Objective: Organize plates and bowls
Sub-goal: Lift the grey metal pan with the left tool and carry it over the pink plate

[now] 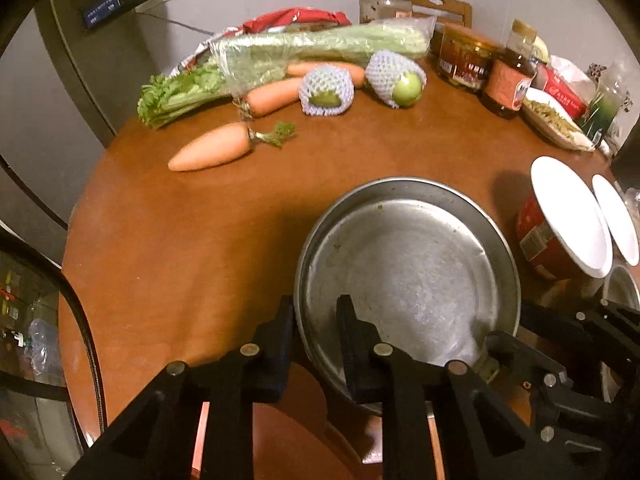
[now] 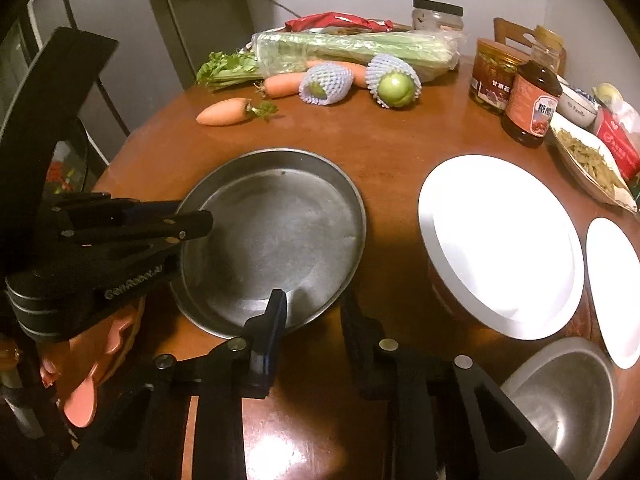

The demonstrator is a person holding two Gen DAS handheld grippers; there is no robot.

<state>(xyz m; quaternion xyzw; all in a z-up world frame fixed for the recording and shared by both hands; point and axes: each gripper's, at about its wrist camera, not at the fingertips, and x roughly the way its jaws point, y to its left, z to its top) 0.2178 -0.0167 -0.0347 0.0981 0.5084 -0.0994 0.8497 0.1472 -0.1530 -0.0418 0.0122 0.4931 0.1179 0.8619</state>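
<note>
A round, glossy brown worktop (image 2: 400,148) carries a dull, scuffed steel pan (image 2: 276,236); the left tool (image 1: 314,312) and right tool (image 2: 312,304) each pinch its thin rim.

The left gripper (image 1: 316,320) points steeply down, its jaws closed over the rim of the metal pan (image 1: 404,272), one finger inside, one outside. The right gripper (image 2: 314,312) also tilts down, its jaws straddling the pan's near rim, one finger inside.

Three carrots (image 2: 224,112), two white plates (image 2: 500,244), perhaps two metal pans (image 2: 276,236).
</note>
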